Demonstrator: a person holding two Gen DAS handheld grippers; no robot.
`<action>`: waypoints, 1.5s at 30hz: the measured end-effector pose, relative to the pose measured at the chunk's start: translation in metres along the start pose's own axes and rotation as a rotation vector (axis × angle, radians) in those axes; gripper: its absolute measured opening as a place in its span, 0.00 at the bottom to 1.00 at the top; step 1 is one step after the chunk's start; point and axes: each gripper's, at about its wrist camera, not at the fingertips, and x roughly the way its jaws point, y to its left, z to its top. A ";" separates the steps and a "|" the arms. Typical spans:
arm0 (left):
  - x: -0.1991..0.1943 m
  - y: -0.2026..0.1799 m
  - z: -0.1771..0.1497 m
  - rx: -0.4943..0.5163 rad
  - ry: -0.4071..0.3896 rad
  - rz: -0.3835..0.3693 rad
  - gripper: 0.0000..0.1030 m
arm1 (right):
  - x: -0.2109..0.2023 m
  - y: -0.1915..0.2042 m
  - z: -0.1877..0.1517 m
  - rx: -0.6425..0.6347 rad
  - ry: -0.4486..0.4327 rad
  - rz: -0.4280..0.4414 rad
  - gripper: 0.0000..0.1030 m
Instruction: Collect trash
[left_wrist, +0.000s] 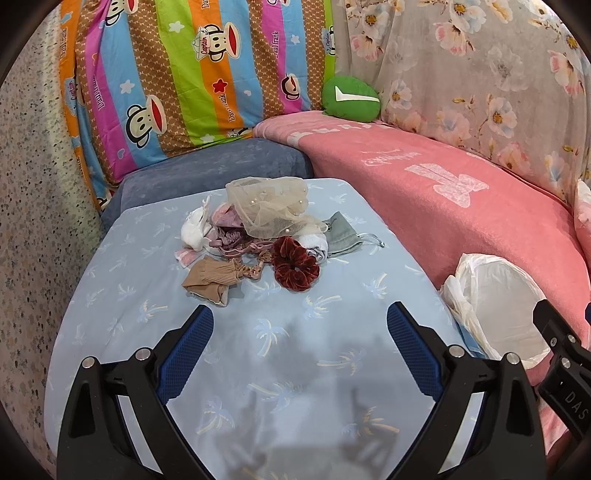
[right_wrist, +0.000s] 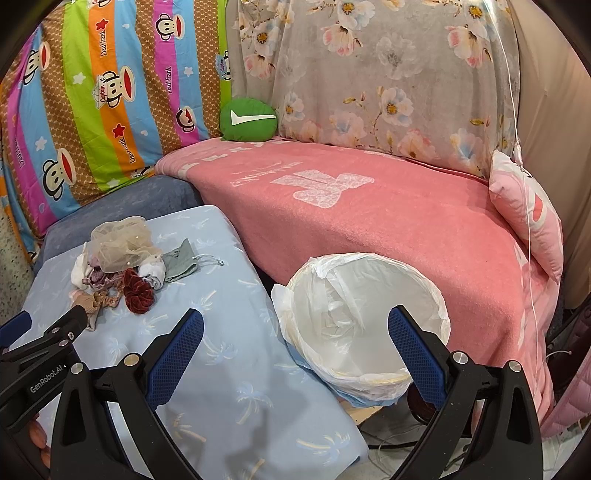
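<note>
- On the pale blue palm-print cushion lies a heap of small fabric scraps, a dark red velvet scrunchie at its near edge.
- Left gripper hovers short of the heap, tongs spread apart, holding nothing.
- Right gripper hangs spread and empty above the white plastic-lined round bin, just beside the cushion.
</note>
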 end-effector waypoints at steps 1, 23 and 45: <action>0.001 0.001 0.000 0.000 0.002 -0.003 0.88 | 0.000 0.000 0.000 -0.001 0.000 0.000 0.94; 0.045 0.052 0.008 -0.037 0.010 0.040 0.88 | 0.049 0.064 0.016 -0.075 0.047 0.043 0.94; 0.127 0.132 0.012 -0.048 0.090 0.061 0.88 | 0.123 0.145 0.009 -0.093 0.146 0.110 0.94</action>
